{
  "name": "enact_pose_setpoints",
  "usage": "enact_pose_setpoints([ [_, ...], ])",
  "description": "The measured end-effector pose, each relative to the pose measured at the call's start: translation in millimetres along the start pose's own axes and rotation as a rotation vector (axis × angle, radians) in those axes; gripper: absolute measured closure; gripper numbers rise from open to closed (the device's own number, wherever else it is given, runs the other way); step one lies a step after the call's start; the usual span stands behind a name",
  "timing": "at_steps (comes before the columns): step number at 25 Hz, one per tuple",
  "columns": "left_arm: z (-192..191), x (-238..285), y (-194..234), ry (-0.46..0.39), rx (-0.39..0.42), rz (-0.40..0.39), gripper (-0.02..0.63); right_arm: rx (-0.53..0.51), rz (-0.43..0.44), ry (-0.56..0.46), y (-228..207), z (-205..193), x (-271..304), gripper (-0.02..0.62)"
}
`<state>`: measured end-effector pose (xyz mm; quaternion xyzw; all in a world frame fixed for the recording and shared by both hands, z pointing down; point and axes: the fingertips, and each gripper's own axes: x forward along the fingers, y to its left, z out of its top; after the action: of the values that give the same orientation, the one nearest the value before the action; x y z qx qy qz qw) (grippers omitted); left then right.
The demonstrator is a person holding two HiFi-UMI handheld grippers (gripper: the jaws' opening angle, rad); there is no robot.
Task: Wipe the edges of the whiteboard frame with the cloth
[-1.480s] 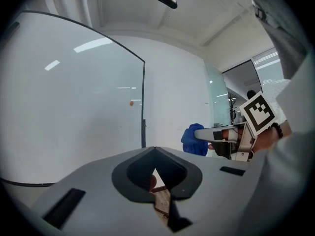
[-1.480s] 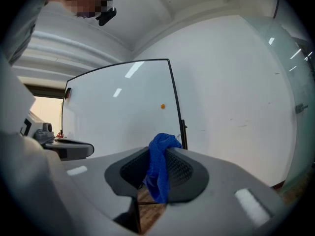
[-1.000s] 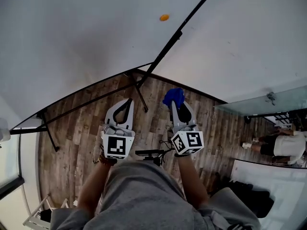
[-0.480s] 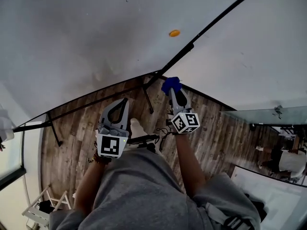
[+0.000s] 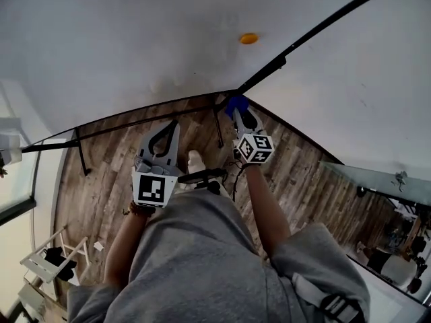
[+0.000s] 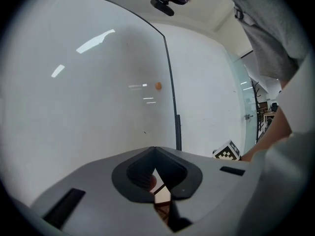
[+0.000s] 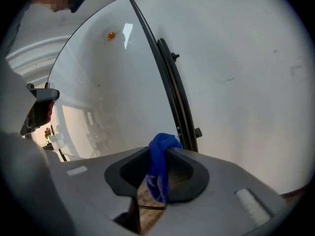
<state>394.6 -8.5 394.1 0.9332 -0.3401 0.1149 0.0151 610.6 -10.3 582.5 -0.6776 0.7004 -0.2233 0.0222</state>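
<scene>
Whiteboard (image 5: 121,46) fills the top left of the head view. It is big and white, with a thin black frame (image 5: 296,48) round it. The frame's bottom edge runs across above the floor, and its side edge goes up to the top right. The two edges meet in a corner near the middle of the view. To the right of the board is a plain white wall (image 5: 350,93). Under both lies a brown wooden floor (image 5: 108,180). Black stand legs (image 5: 81,161) come down from the board's bottom edge. The person stands close in front, in grey clothes (image 5: 202,261), with both arms held out.

The right gripper (image 5: 237,115) reaches out to the corner of the frame. Its jaws are squeezed tight on a blue cloth (image 5: 236,103). The cloth sticks out in a bunch past the tips and hangs down a bit between them. It sits right at the bottom corner of the frame, where the side edge starts. In the right gripper view the black side edge stands just behind the cloth, but I cannot tell if they touch.

The left gripper (image 5: 175,124) is to the left of the right one, near the frame's bottom edge. Its jaws are pressed together at the tips with nothing in them.

A small orange dot (image 5: 248,38) is stuck on the board, near the side edge and above the cloth.
</scene>
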Motion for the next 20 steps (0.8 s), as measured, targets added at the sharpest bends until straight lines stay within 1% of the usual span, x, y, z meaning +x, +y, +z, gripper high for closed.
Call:
enact_pose_setpoints([
  [4,-2,2,-8,0.004,-0.011,0.056,0.6,0.039,0.014,0.05,-18,-24,12,0.494],
  [7,-10,-1,-10,0.023,-0.042,0.103,0.6,0.058,0.024,0.064,-27,-39,16,0.494],
  [9,-16,-3,-9,0.038,-0.051,0.127,0.6,0.101,0.025,0.061,-30,-48,19,0.494],
  [12,-20,-4,-9,0.055,-0.032,0.144,0.6,0.185,0.0,0.062,-38,-61,21,0.494],
  [14,-21,-5,-11,0.059,-0.026,0.155,0.6,0.217,-0.006,0.069,-43,-67,23,0.494],
  [20,-26,-12,-10,0.076,-0.033,0.204,0.6,0.317,0.021,0.056,-53,-69,44,0.494],
])
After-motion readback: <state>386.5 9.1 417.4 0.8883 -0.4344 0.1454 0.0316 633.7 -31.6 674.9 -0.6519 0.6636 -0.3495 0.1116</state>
